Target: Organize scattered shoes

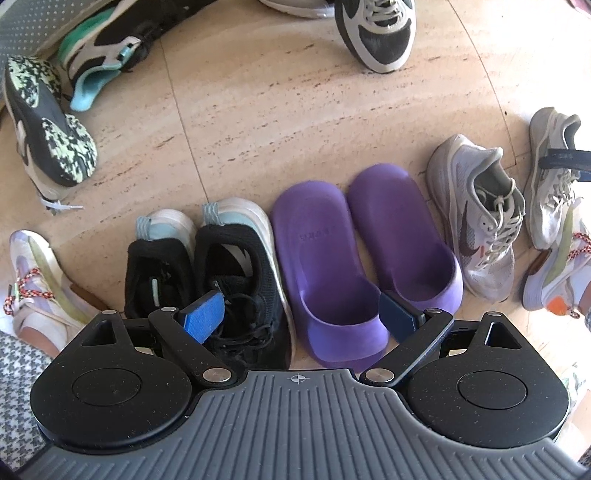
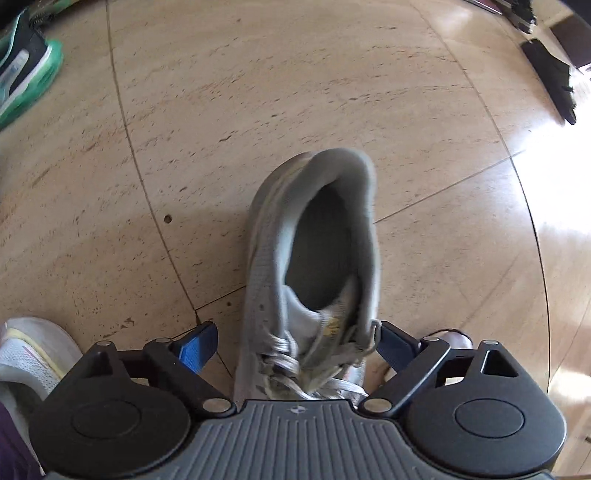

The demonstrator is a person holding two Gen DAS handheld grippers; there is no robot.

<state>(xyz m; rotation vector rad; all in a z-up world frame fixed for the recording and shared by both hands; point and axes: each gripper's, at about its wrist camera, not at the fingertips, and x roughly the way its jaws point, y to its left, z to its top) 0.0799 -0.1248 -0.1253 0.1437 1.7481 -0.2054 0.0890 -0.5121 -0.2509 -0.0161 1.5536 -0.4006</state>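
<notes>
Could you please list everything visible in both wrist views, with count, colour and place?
Black sneakers: two, black with pale soles, side by side in the row.
Purple slides: two, purple, right of them.
Grey-white sneakers: two; one beside the slides, one between the right jaws.
Pastel sneakers: two, at the row's ends.
Green-accented sneakers: two, upper left, one sole-up.
Black-and-white sneaker: one, top.
Floor: beige tile.
Left hand-held gripper: open, above the row.
Right hand-held gripper: open, pads clear of the shoe.
</notes>
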